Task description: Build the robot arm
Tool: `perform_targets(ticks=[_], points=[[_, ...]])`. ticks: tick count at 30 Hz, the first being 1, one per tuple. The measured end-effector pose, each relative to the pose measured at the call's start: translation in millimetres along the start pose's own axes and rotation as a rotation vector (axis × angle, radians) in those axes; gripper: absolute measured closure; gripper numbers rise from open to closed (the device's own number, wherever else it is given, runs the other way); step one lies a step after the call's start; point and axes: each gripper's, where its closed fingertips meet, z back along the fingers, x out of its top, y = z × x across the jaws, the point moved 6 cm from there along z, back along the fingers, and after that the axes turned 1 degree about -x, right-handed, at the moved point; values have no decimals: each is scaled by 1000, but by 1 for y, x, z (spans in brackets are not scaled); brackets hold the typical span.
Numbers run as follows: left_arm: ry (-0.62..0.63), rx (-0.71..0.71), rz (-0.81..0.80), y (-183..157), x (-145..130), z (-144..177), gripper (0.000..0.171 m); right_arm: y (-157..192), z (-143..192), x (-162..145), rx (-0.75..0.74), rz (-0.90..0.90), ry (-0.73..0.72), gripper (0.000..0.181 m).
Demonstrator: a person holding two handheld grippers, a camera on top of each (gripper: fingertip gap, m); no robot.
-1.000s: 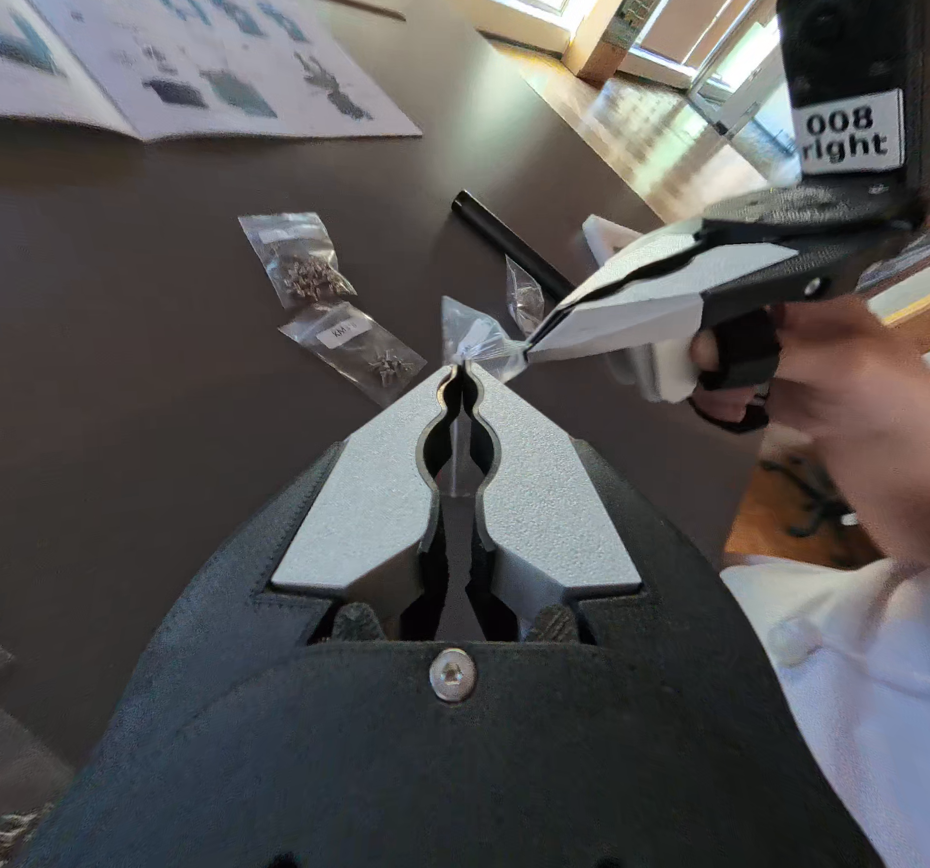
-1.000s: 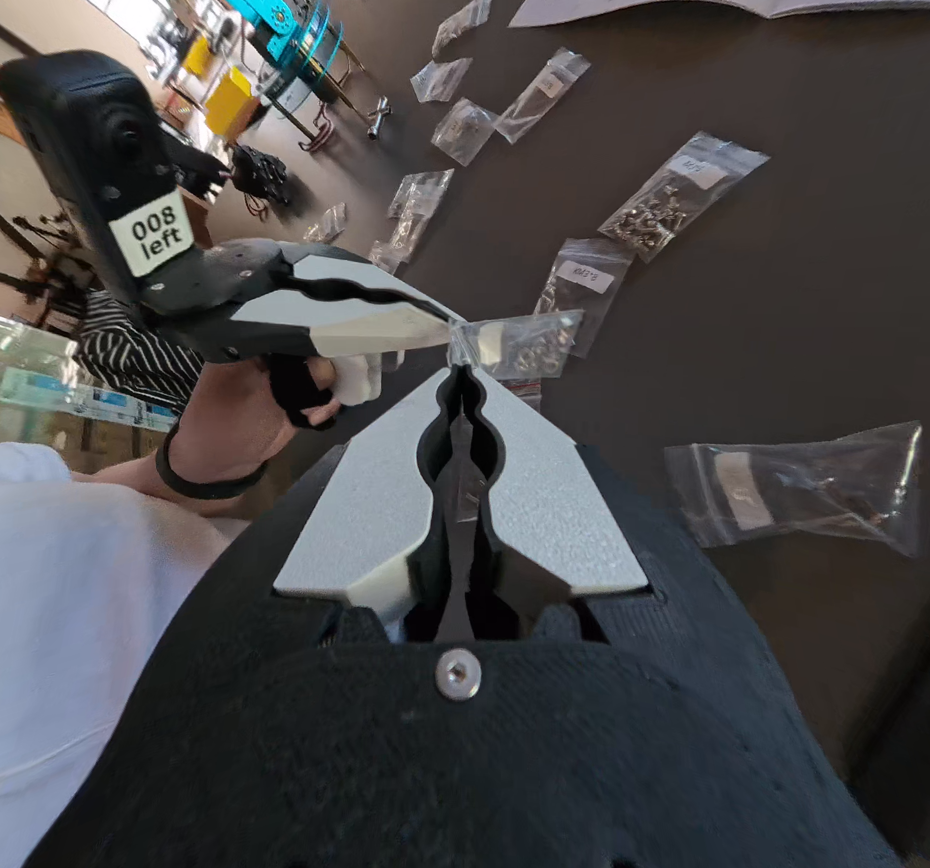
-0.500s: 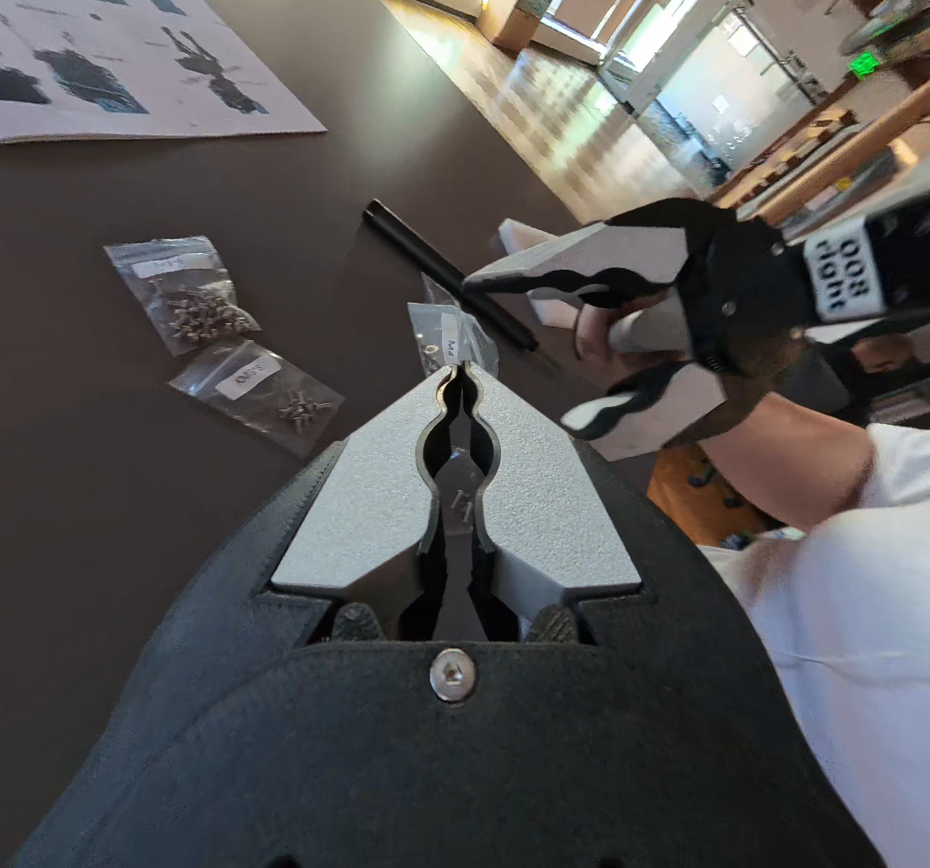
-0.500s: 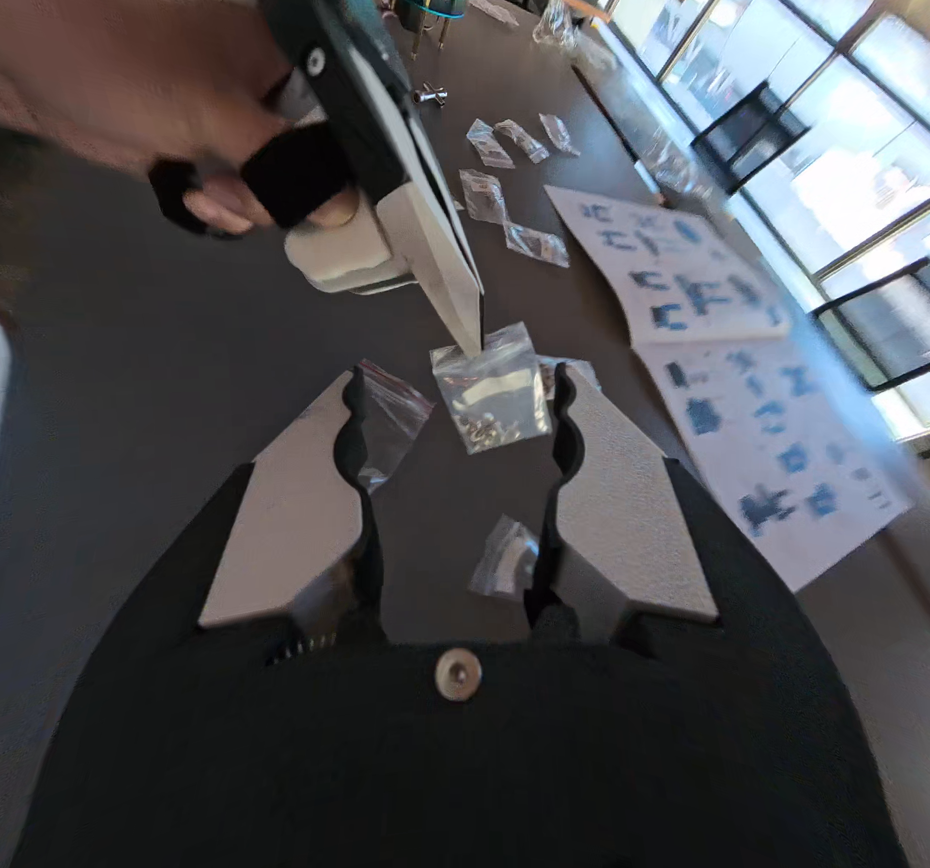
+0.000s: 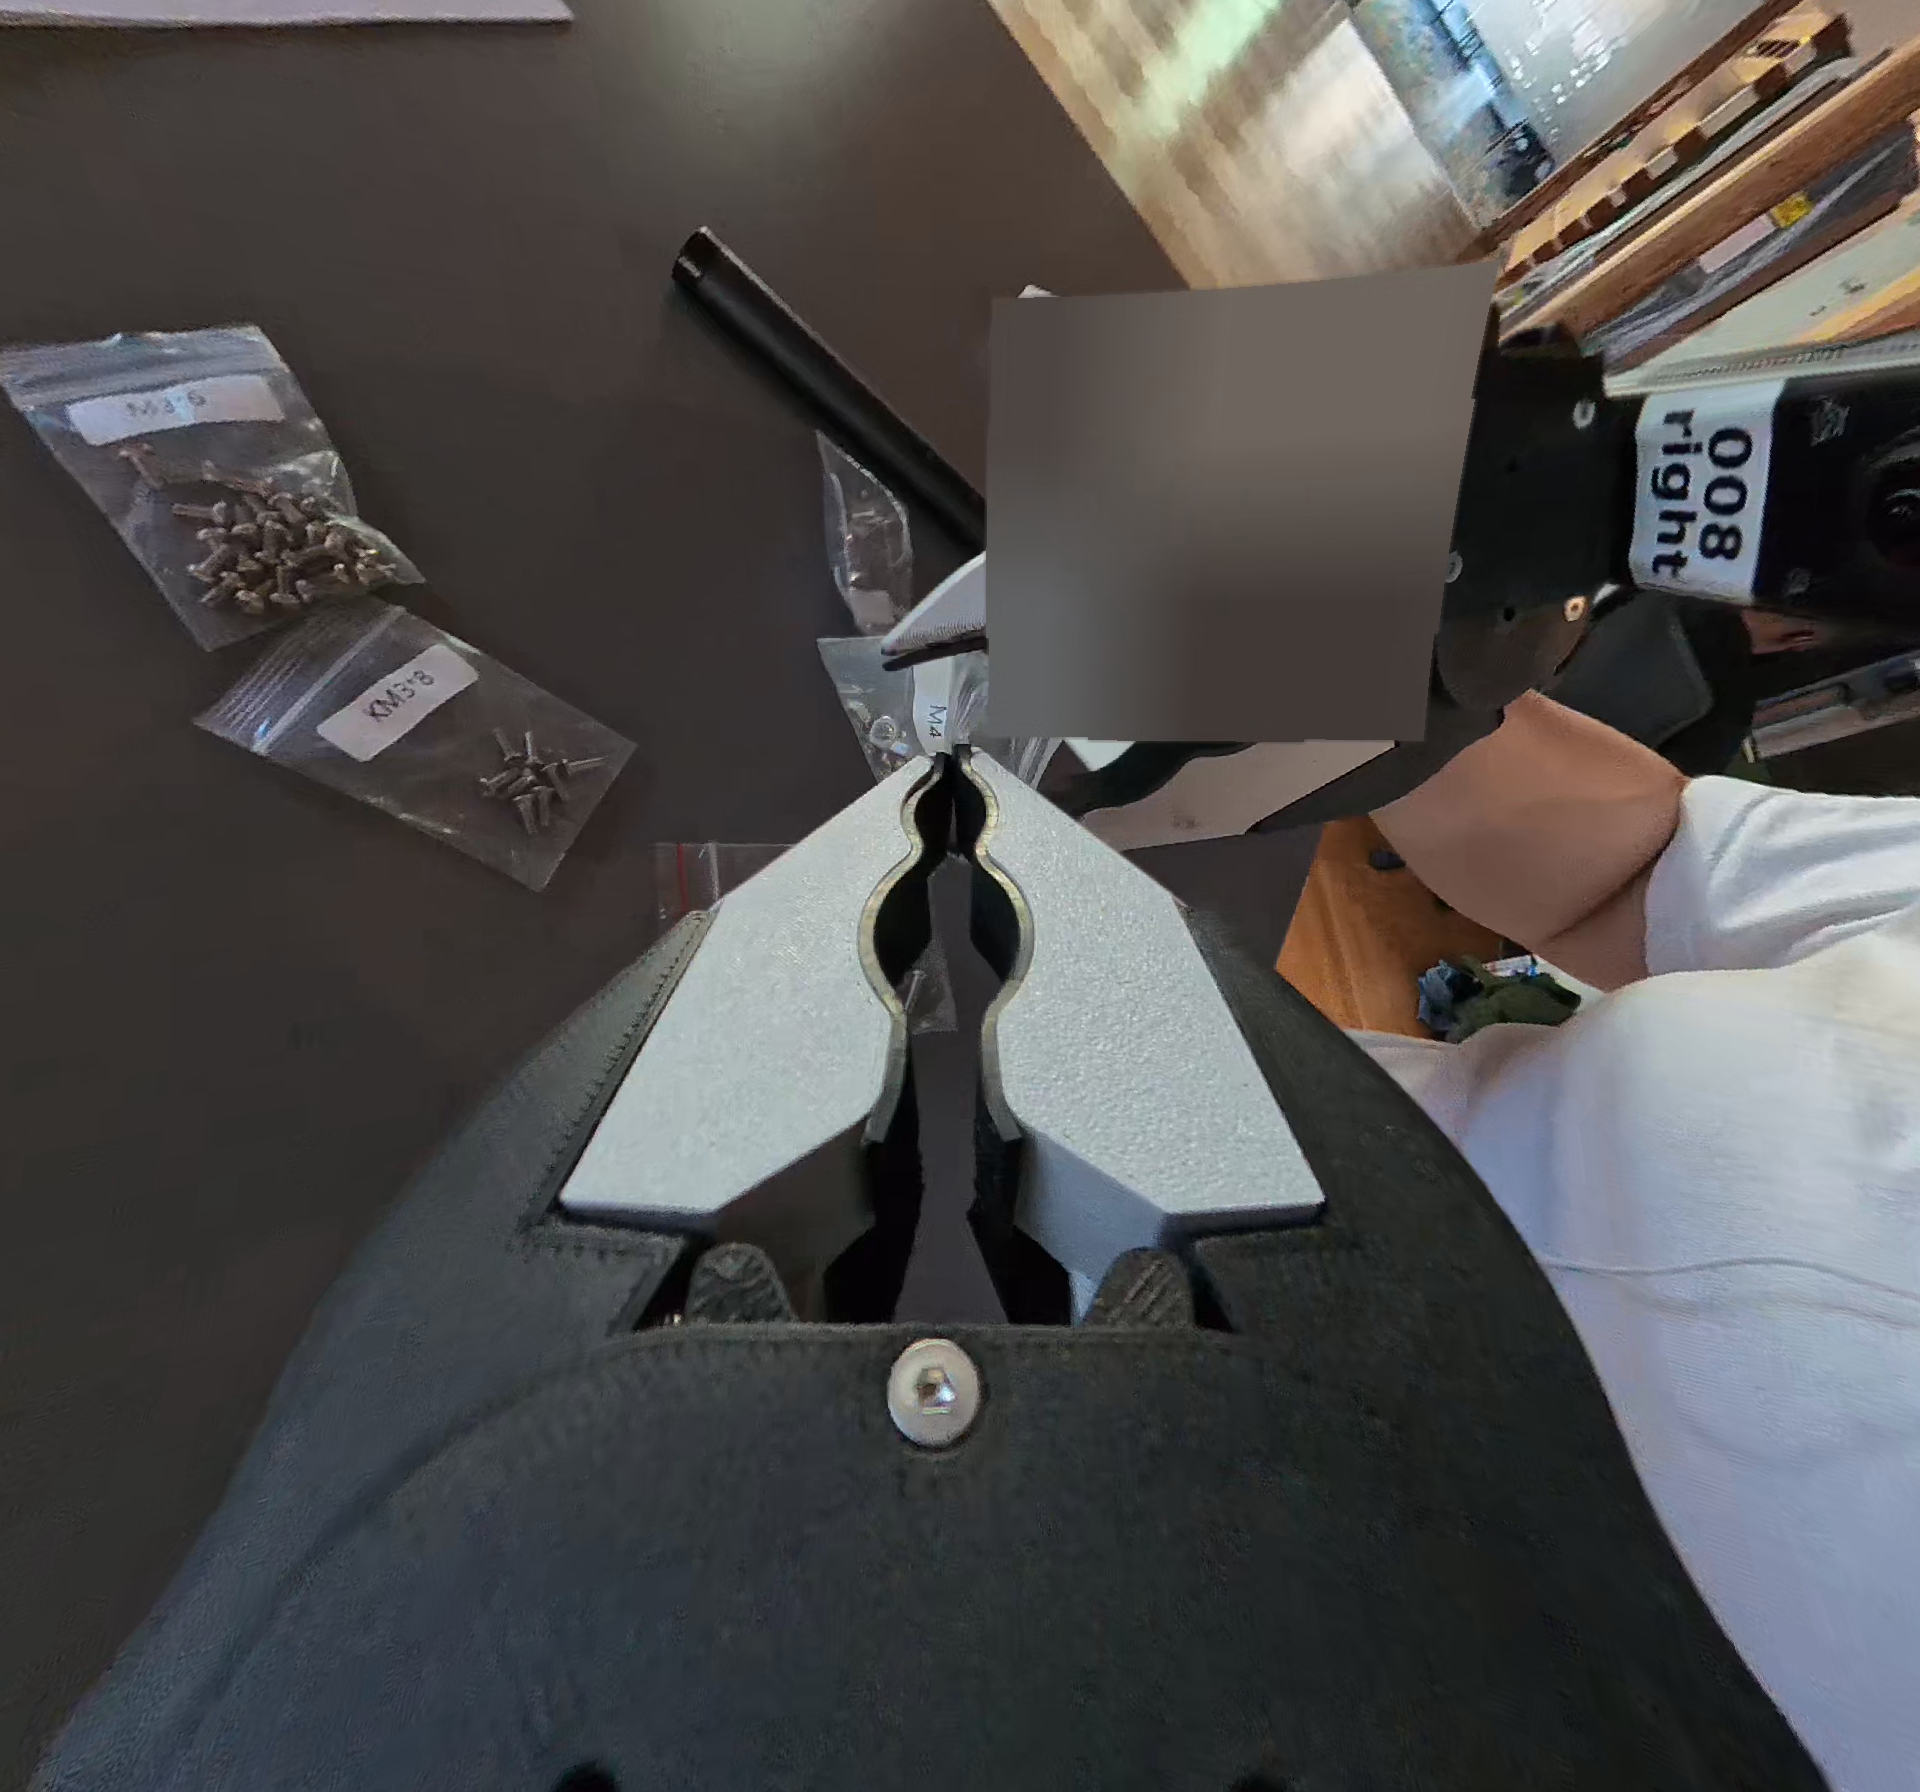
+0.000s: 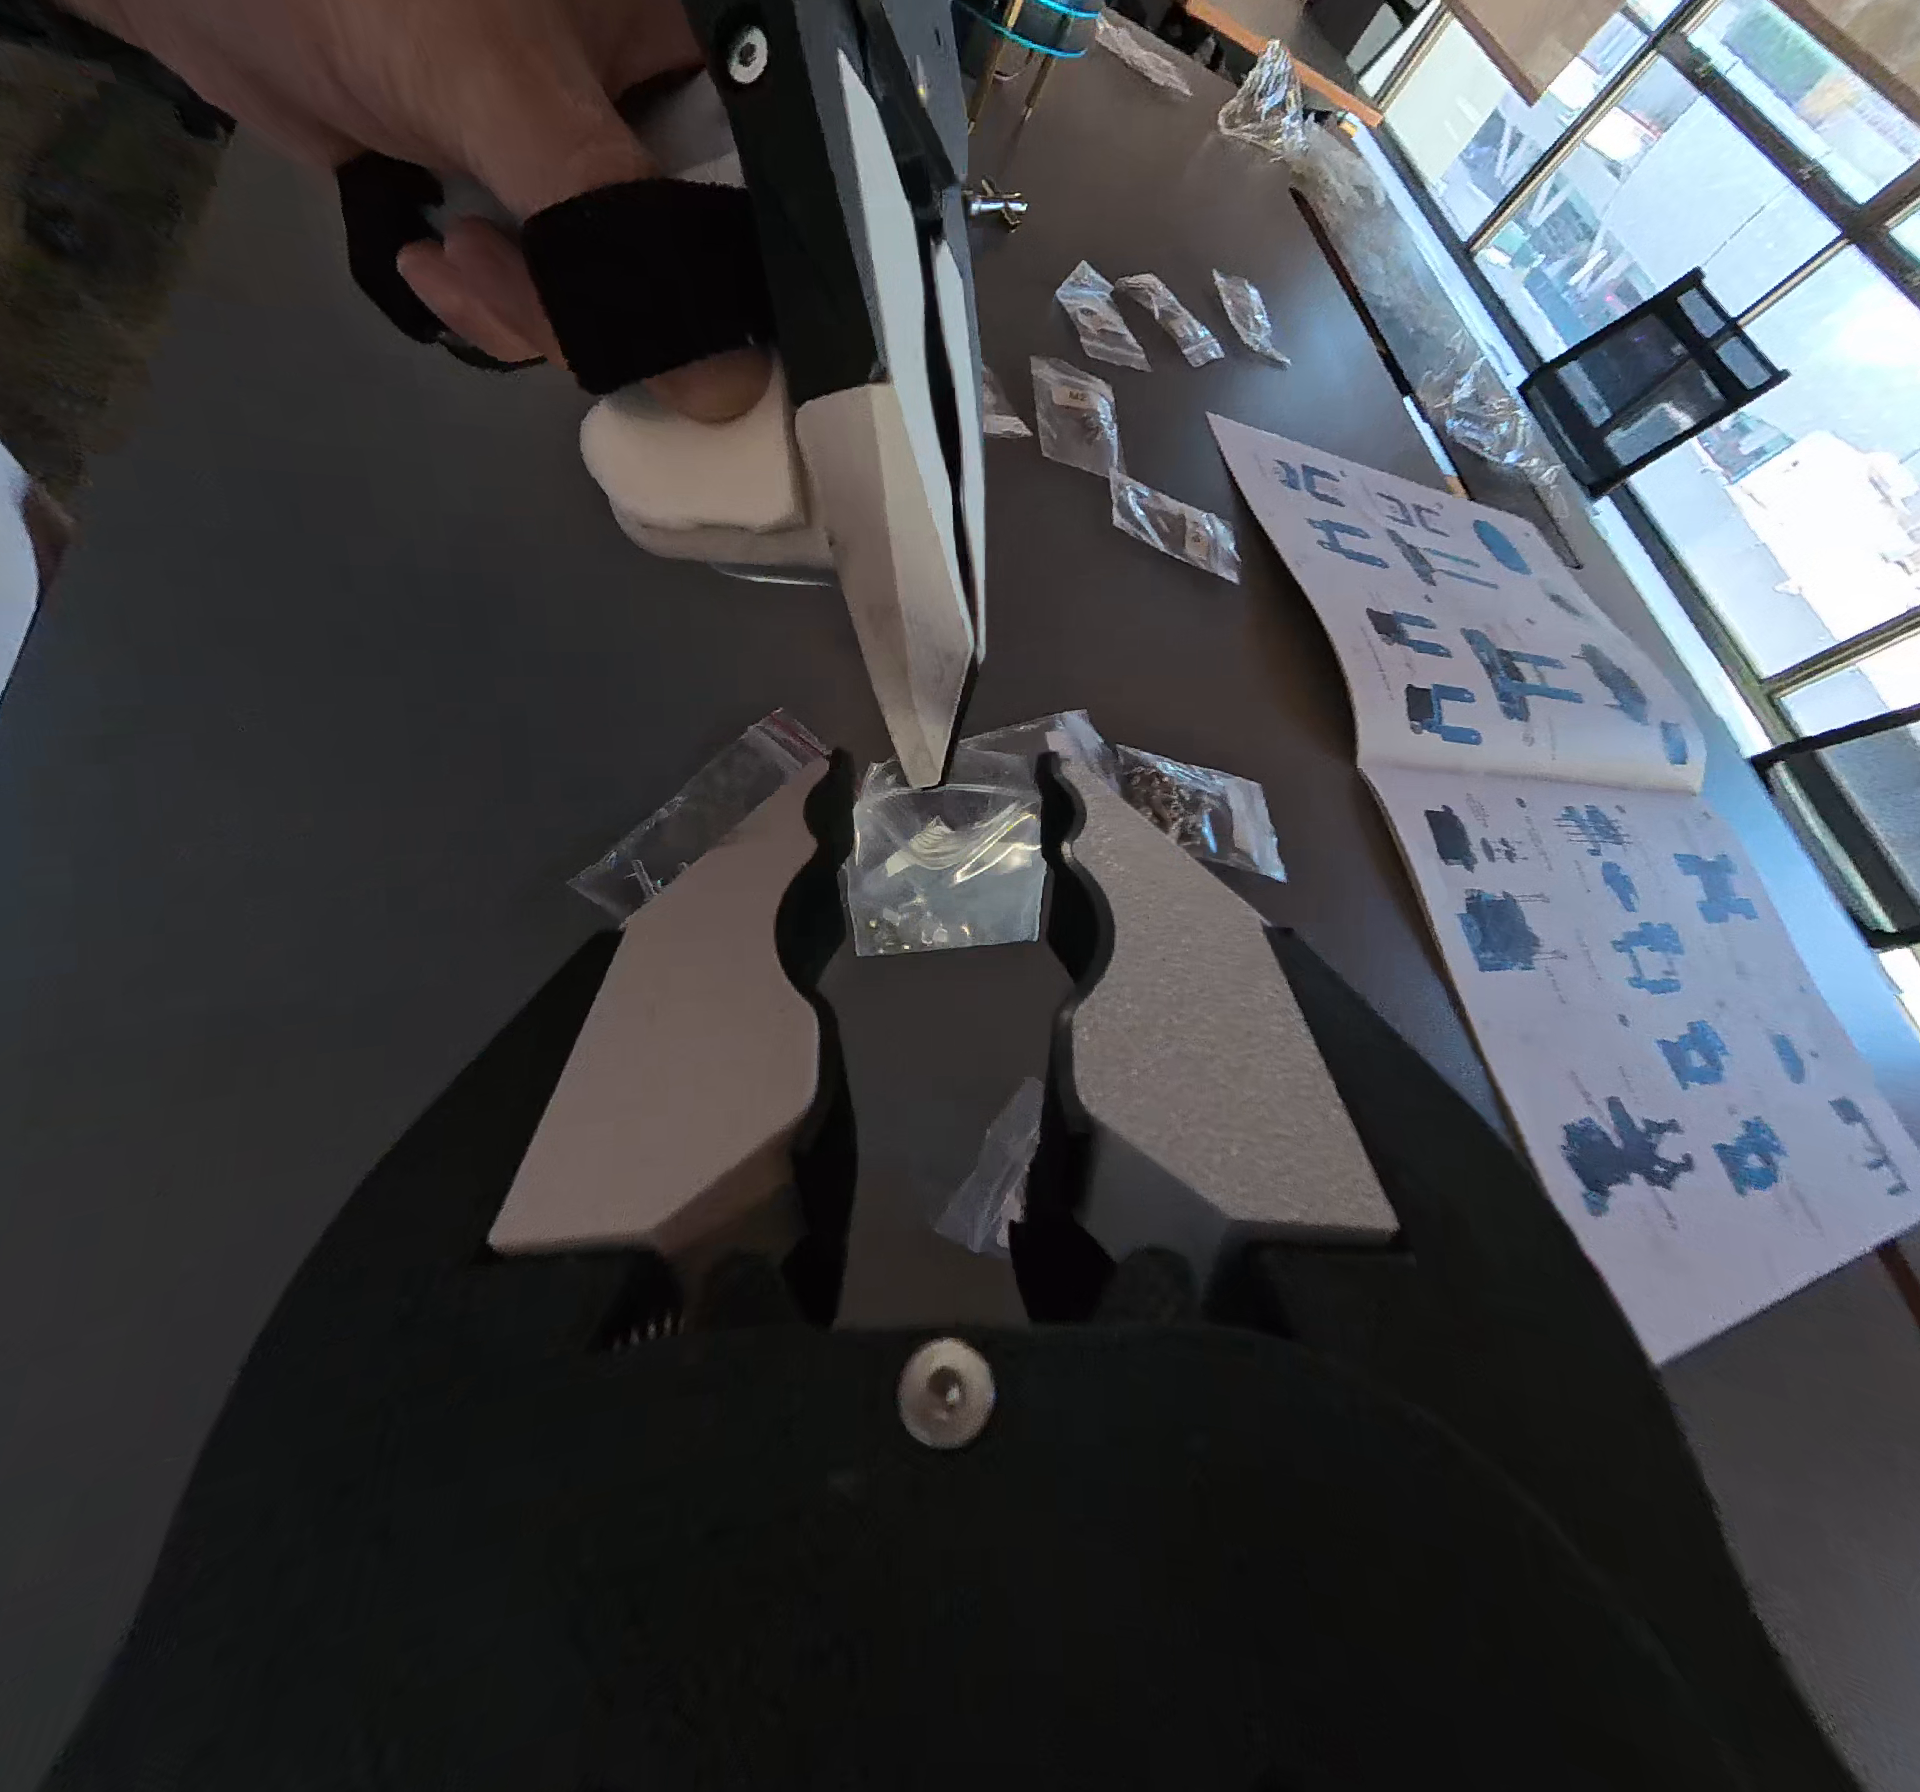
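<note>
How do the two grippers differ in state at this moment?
The left gripper is shut, pinching the top edge of a clear bag of screws; the right gripper is open and grips nothing. The left one comes at the bag from above; the right one's fingers flank it. Both have pale grey fingers on black bodies.

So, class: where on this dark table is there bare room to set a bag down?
Bare: the table left of the red-striped bag, right wrist view. Crowded: screw bags between the left claw and booklet.
</note>
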Motion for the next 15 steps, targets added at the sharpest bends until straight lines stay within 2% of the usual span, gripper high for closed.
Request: perform_targets(ticks=[10, 15], points=[[43, 55, 9, 14, -11, 5, 171, 5, -24, -9, 112, -53, 1, 140], [67, 76, 33, 25, -20, 11, 171, 8, -35, -10, 156, -43, 48, 148]])
